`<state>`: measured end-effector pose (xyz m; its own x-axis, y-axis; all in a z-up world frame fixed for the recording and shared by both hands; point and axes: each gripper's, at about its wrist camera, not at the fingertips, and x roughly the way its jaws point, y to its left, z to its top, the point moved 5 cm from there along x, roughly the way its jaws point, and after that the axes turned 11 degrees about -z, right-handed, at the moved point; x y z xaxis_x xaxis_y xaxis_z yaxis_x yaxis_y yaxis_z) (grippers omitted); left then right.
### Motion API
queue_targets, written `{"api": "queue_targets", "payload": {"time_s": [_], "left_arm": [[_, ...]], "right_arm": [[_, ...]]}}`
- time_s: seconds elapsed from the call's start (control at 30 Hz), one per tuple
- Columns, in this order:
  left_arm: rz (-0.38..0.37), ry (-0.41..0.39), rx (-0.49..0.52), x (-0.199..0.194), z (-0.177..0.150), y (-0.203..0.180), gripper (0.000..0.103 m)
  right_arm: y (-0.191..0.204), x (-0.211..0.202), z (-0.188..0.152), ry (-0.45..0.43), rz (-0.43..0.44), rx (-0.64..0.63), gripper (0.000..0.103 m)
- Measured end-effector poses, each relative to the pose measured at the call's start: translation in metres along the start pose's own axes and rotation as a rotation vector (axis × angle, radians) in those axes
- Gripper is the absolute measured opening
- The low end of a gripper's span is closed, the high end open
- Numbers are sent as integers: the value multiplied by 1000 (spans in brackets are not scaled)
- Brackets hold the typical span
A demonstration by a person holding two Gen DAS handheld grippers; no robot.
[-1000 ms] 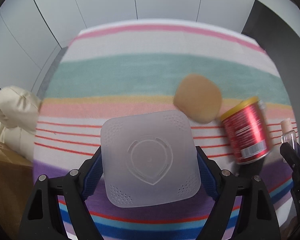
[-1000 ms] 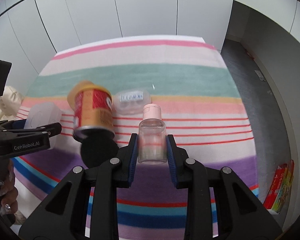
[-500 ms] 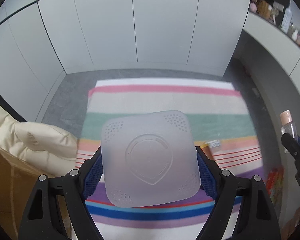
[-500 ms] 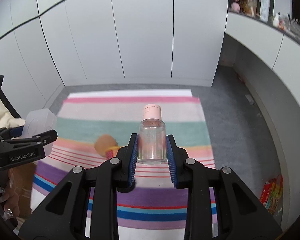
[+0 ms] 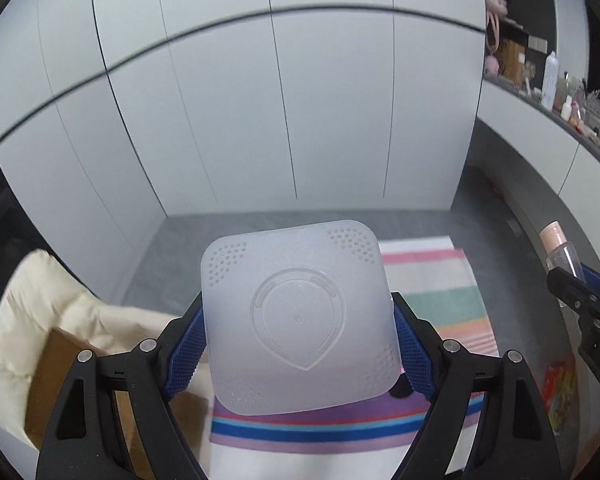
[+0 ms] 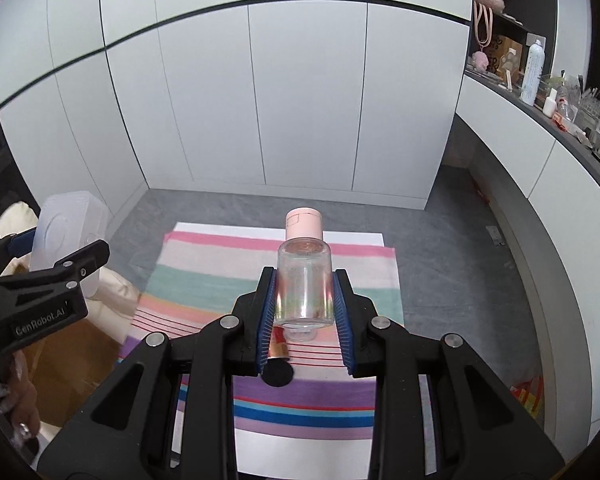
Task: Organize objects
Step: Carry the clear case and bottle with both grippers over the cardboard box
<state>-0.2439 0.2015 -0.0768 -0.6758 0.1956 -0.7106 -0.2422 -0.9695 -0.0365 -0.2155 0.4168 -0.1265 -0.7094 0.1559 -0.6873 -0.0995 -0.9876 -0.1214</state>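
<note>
My left gripper [image 5: 298, 354] is shut on a frosted square plastic container [image 5: 300, 316], its embossed bottom facing the camera, held high above the striped mat [image 5: 432, 276]. The same container [image 6: 70, 236] shows at the left of the right wrist view, in the left gripper [image 6: 56, 276]. My right gripper [image 6: 305, 320] is shut on a clear bottle with a pink cap [image 6: 305, 276], upright between the blue pads [image 6: 269, 320]. That bottle [image 5: 560, 248] pokes in at the right edge of the left wrist view. A red can [image 6: 279, 346] and a black round lid [image 6: 278, 373] lie on the mat [image 6: 220, 276] far below, partly hidden.
White cabinet doors [image 6: 260, 100] stand behind the grey floor [image 6: 460, 260]. A cream padded cloth [image 5: 36, 320] drapes over a brown cardboard box [image 5: 56, 364] at left. A cluttered counter [image 6: 556, 116] runs along the right, with a colourful package [image 6: 530, 400] on the floor. A person's hand [image 6: 16, 416] holds the left gripper.
Both grippers have risen far above the mat with the container and the bottle still held. The mat and its objects now look small, and the cabinets and the floor have come into view.
</note>
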Motion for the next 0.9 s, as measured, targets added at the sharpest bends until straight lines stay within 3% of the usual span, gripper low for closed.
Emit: {"api": "queue_targets", "payload": {"time_s": [0.37,0.63,0.9], "left_arm": [[-23,27,-34,-19,-8,6,85],[-10,18,4,-35,-22,8,85],[-37,5,26,-67,-62,13,85]], "right_arm": [[-4,-20,9,-16,-25,-16,29],[-6,-25,-6,-2,-30,-33,29],[-6,-48,-36,-9,-1,-2,29]]}}
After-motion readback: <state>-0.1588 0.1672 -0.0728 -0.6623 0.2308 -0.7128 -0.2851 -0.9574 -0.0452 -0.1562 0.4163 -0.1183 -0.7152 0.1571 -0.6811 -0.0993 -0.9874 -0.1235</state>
